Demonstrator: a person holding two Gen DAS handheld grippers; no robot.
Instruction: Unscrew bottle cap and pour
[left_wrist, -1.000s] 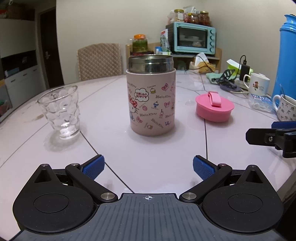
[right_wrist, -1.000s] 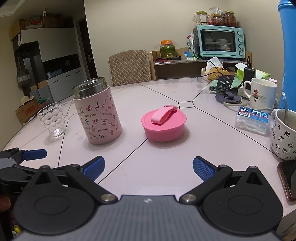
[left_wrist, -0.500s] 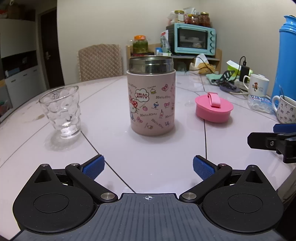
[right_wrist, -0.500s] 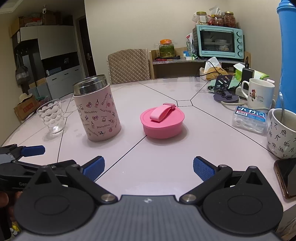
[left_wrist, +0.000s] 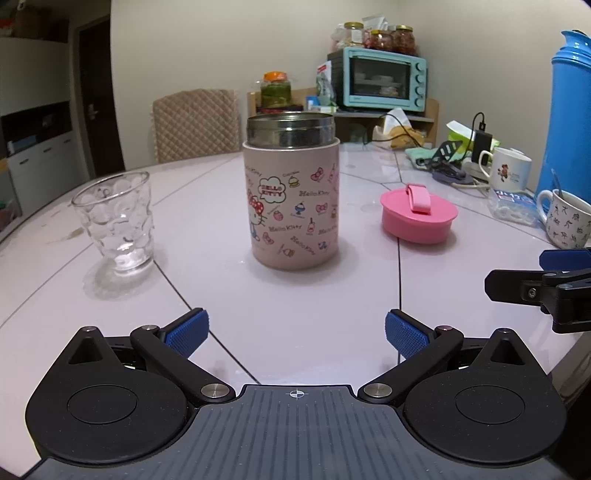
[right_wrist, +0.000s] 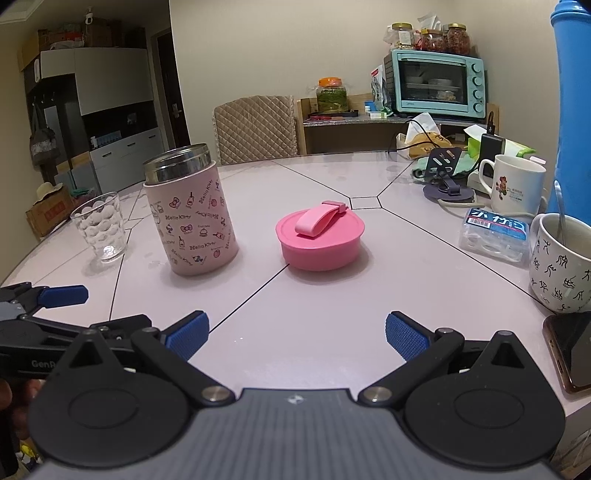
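A: Near field. Left gripper (left_wrist: 295, 328) low over the tabletop (left_wrist: 295, 295), fingers wide, nothing between them. Right gripper (right_wrist: 295, 332) likewise, fingers wide and empty.

B: Next out?

A: Flask (left_wrist: 291, 199) upright, dead ahead of the left gripper, steel mouth bare. Cap (right_wrist: 320, 238) already off, sitting flat on the tabletop to the flask's right, apart from it. Glass (left_wrist: 116, 225) to the flask's left, apart, upright, looks empty.

B: So unscrewing is done. Pour is the step?

A: My reading, yes. 1 gripper takes the flask. Left is lined up best.

B: How to do it well?

A: Close on the pink wall at mid-height, not on the steel neck; the body is broad, so the fingers need most of their spread. Lift clear, carry it left over the glass, tip slowly. Wide mouth may gush.

B: Far field?

A: Mugs (right_wrist: 561, 273), a blue thermos (left_wrist: 569, 122) at right. Keep the right gripper clear of them.
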